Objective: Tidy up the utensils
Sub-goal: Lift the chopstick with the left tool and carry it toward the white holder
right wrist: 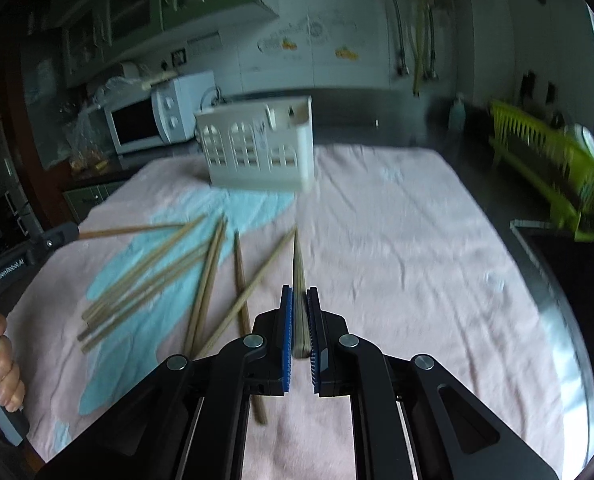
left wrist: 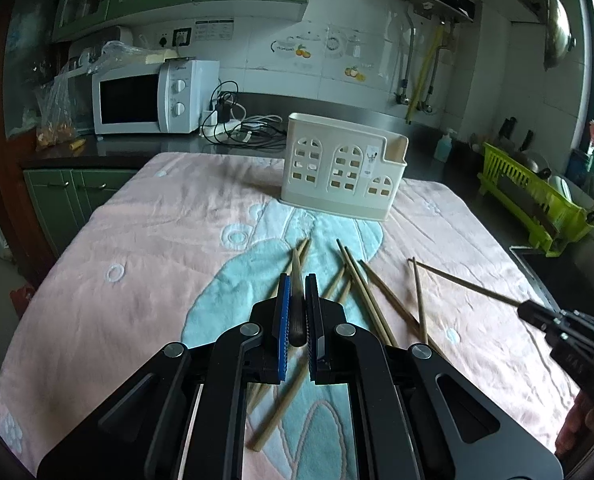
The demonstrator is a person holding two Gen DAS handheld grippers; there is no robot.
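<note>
- The left claw [left wrist: 298,284] is clamped on one slim brown wooden chopstick [left wrist: 297,264], gripped near its thick end, its tip aimed toward the cream plastic utensil holder with arched cut-outs [left wrist: 343,166].
- The right claw [right wrist: 299,294] is likewise clamped on a second chopstick [right wrist: 299,268], held at its blunt end.
- The remaining loose bamboo chopsticks [left wrist: 371,300] lie scattered and crossing on the pink and blue towel [left wrist: 137,248] covering the desk, in front of the holder and well apart from it.
- Judged by their look, the sticks are light, stiff and smooth, so they could pivot or slip between the pads.
- A grip close to the thick end, square across the pads, seems safest; the holder looks light enough to tip if bumped.
</note>
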